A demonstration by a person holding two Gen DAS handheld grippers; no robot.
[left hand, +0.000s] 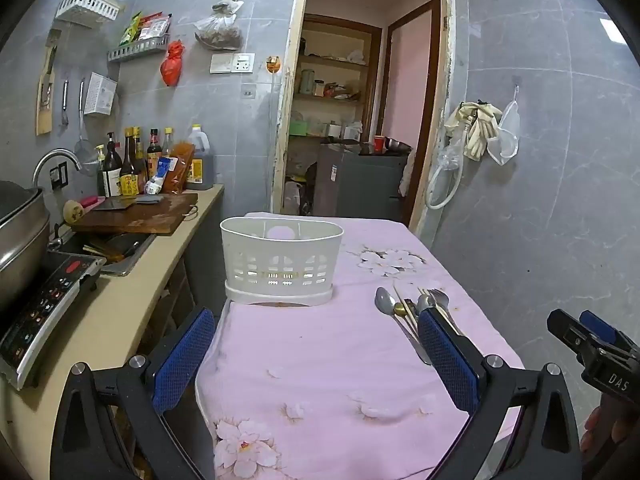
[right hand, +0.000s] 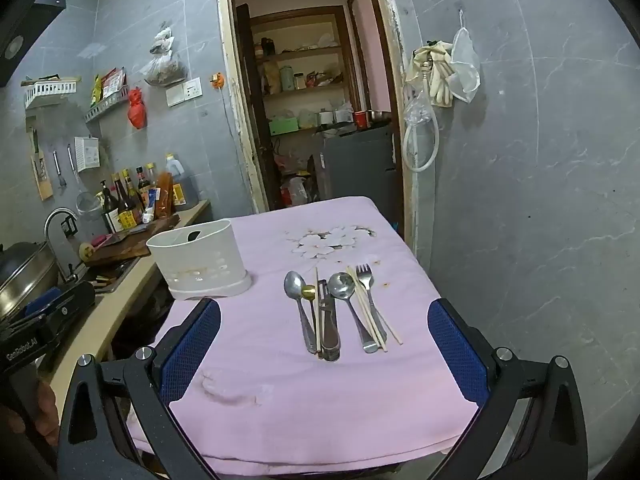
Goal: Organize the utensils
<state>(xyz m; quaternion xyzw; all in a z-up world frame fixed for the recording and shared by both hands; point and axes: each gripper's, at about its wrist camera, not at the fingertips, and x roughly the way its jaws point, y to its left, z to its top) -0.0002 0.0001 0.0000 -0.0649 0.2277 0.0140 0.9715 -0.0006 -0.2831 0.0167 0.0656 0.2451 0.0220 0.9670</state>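
Two grippers are in your hands, and both stand with jaws fully apart and nothing between the pads: the left gripper (left hand: 316, 354) and the right gripper (right hand: 324, 342).

The utensils lie side by side on the pink floral tablecloth (right hand: 280, 400), handles toward you. From the left: a large spoon (right hand: 294, 285), a small gold-bowled spoon (right hand: 308, 291), a peeler (right hand: 330, 320), a second large spoon (right hand: 341, 285), chopsticks (right hand: 370, 316) and a fork (right hand: 365, 276).

The white slotted utensil holder (right hand: 196, 260) stands upright on the same cloth, to the left of the row and well apart from it. The kitchen counter (left hand: 132, 304) adjoins the table on your left.
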